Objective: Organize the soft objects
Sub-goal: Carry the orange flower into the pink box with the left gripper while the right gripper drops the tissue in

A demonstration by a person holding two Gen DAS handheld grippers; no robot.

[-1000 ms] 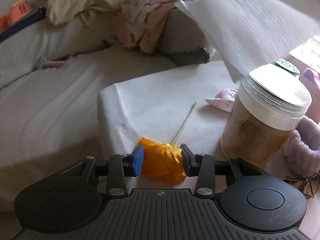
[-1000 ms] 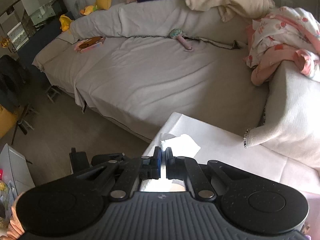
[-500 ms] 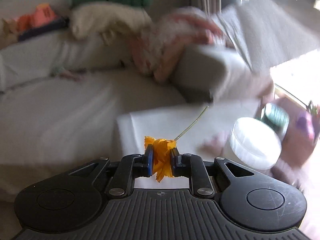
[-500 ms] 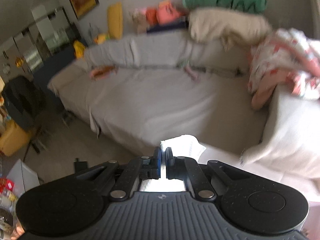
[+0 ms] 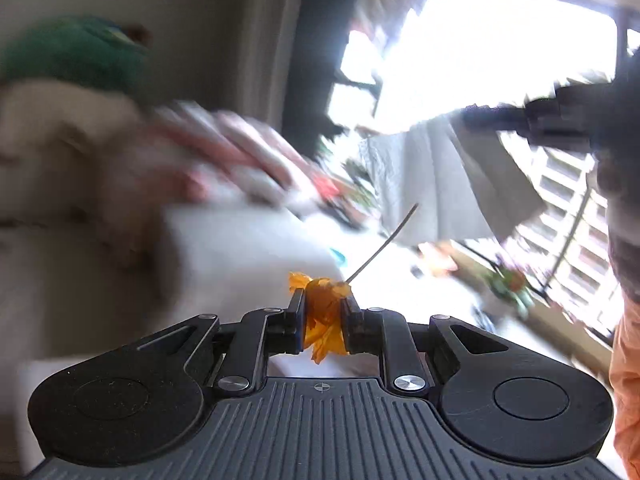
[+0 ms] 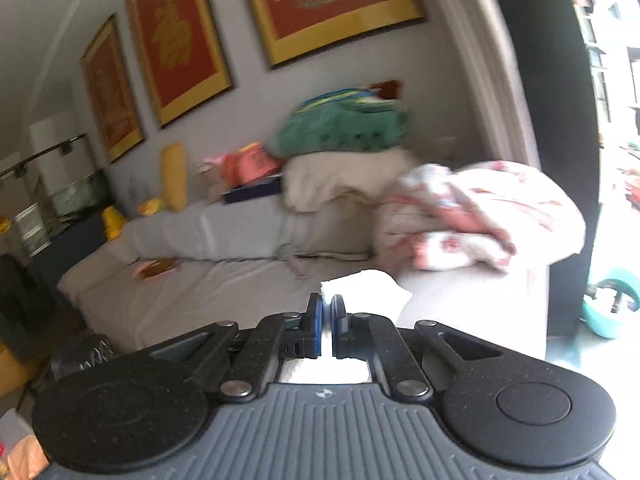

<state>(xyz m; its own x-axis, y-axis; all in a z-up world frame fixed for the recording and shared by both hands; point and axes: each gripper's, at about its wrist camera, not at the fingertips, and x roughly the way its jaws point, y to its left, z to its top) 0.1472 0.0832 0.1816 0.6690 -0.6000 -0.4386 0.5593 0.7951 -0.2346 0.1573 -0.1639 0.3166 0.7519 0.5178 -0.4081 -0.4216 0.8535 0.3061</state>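
Observation:
My left gripper (image 5: 323, 306) is shut on an orange fabric flower (image 5: 324, 312) whose thin stem (image 5: 382, 246) points up and to the right, held in the air. My right gripper (image 6: 326, 312) is shut on a white foam sheet (image 6: 366, 290) that sticks out past the fingertips. The same sheet hangs at the right of the left wrist view (image 5: 452, 184), below the other gripper's dark body. The left wrist view is blurred by motion.
A grey sofa (image 6: 224, 280) runs along the wall. On it lie a pink-and-white blanket (image 6: 480, 216), a cream blanket (image 6: 344, 180) and a green plush (image 6: 340, 124). Framed pictures (image 6: 328, 0) hang above. A teal bowl (image 6: 608, 312) sits at the right. A bright window (image 5: 480, 52) lies ahead of the left gripper.
Both grippers have risen and tilted upward. The left one closed on the orange flower and lifted it off the white surface. The right one keeps its hold on the foam sheet.

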